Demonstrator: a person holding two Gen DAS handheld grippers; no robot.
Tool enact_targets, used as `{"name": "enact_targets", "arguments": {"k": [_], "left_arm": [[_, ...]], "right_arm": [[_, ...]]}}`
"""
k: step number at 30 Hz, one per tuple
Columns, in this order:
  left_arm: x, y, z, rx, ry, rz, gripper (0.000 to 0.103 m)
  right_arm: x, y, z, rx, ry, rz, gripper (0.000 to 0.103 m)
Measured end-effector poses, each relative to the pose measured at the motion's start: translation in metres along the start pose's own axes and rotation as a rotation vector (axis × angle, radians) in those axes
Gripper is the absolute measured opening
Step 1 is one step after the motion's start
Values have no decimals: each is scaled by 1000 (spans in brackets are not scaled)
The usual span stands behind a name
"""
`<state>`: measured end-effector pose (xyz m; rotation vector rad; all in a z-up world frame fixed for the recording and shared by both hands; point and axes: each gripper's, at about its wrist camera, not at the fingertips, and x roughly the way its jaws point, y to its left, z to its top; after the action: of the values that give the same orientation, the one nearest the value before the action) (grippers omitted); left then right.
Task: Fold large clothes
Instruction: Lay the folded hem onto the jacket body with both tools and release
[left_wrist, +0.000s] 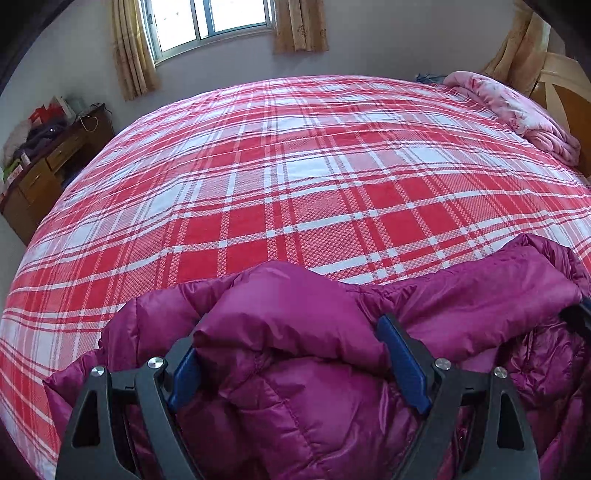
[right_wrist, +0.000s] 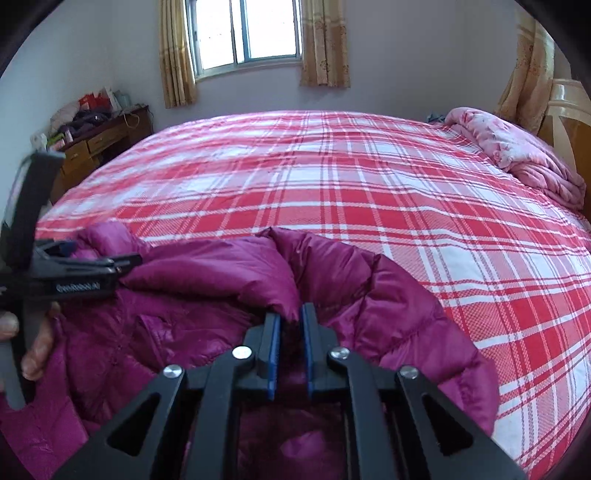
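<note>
Jacket: my magenta quilted down jacket (left_wrist: 317, 373) lies bunched at the near edge of the bed, its puffy folds heaped under both of my tools.
Bed: the red-and-white plaid bedspread (left_wrist: 295, 177) covers the whole mattress, bare beyond the jacket.
Left gripper: my left gripper (left_wrist: 291, 345) stands spread wide, its blue pads (left_wrist: 402, 358) on either side of a thick fold of the jacket; the fold swells between them, and the pads do not squeeze it.
Right gripper: my right gripper (right_wrist: 290, 334) has its jaws narrowly parted, with a pinch of the jacket's fold at the tips; I cannot tell whether the pads press on the cloth.
Left hand: in the right wrist view my hand (right_wrist: 35, 347) shows at the left edge, wrapped round the left tool's handle, just above the jacket.
Far side: a pink crumpled quilt (left_wrist: 517, 114) sits at the head of the bed by the wooden headboard (left_wrist: 565, 88).
Room: a window (right_wrist: 243, 33) with tan curtains (right_wrist: 175, 55) is on the far wall, and a cluttered brown desk (left_wrist: 48, 162) stands left of the bed.
</note>
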<state>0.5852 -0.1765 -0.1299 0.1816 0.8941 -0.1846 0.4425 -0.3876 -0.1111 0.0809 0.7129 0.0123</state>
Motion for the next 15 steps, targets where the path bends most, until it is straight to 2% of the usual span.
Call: {"name": "enact_targets", "arguments": {"k": [3, 5, 8, 10, 13, 15], "left_arm": [[0, -1, 1, -7, 0, -6, 87], [1, -1, 0, -10, -4, -8, 87], [-2, -2, 2, -4, -10, 7, 87], [-16, 0, 4, -11, -40, 28, 87], [-56, 0, 13, -14, -165, -22, 87], [-65, -4, 22, -12, -179, -70, 87]], "right_arm": [[-32, 2, 11, 53, -99, -9, 38], [-40, 12, 28, 47, -139, -36, 43], [-21, 31, 50, 11, -104, -26, 43], [5, 40, 53, -10, -22, -15, 42], [31, 44, 40, -21, 55, -10, 38], [37, 40, 27, -27, 67, -23, 38]]}}
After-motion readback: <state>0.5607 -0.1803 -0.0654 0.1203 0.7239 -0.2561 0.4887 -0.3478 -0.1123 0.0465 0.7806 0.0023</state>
